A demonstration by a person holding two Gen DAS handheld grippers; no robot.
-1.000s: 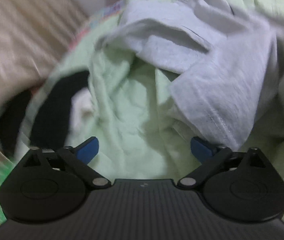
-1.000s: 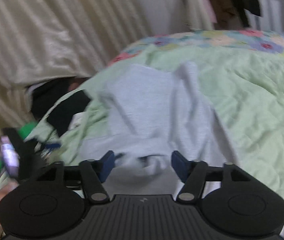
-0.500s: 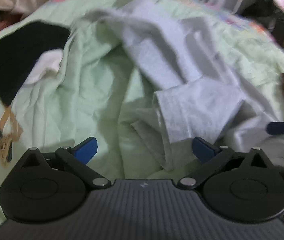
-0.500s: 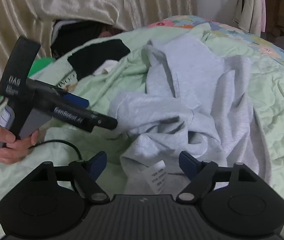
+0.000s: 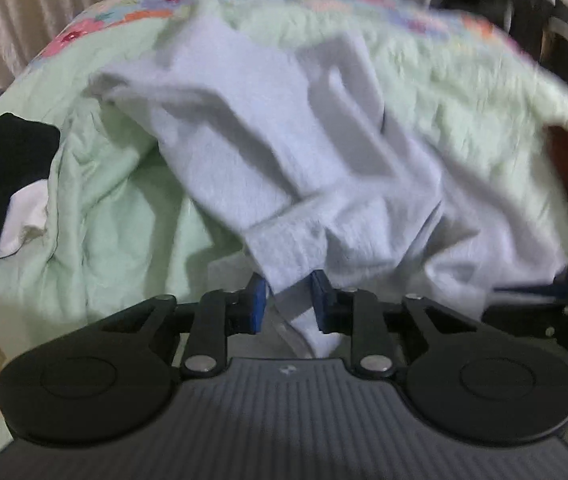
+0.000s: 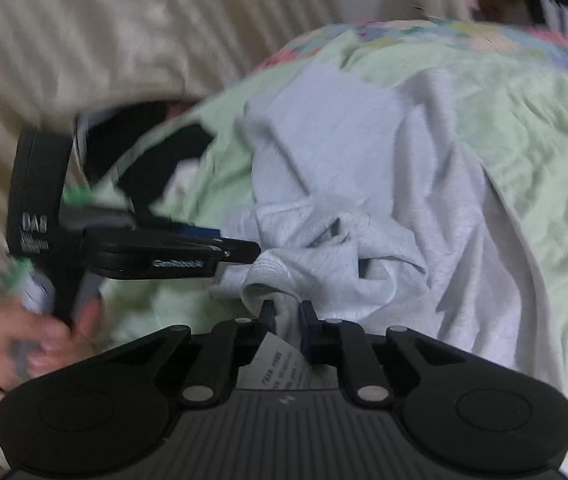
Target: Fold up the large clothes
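Observation:
A large light grey garment (image 5: 284,152) lies crumpled on a pale green quilt (image 5: 116,216). My left gripper (image 5: 289,300) is shut on a ribbed edge of the garment. My right gripper (image 6: 287,316) is shut on another bunched edge of the grey garment (image 6: 348,184), beside its white care label (image 6: 280,368). In the right wrist view the left gripper's body (image 6: 156,256) reaches in from the left and meets the same bunch, held by a hand (image 6: 44,336).
A black cloth (image 5: 0,184) and a white cloth (image 5: 24,216) lie at the quilt's left edge. Beige curtains (image 6: 84,40) hang behind the bed. Dark furniture and hanging clothes (image 5: 556,20) stand at the far right.
Both grippers were open above the garment; both have now closed on its near edges. The two grippers have come closer together at the bunched part.

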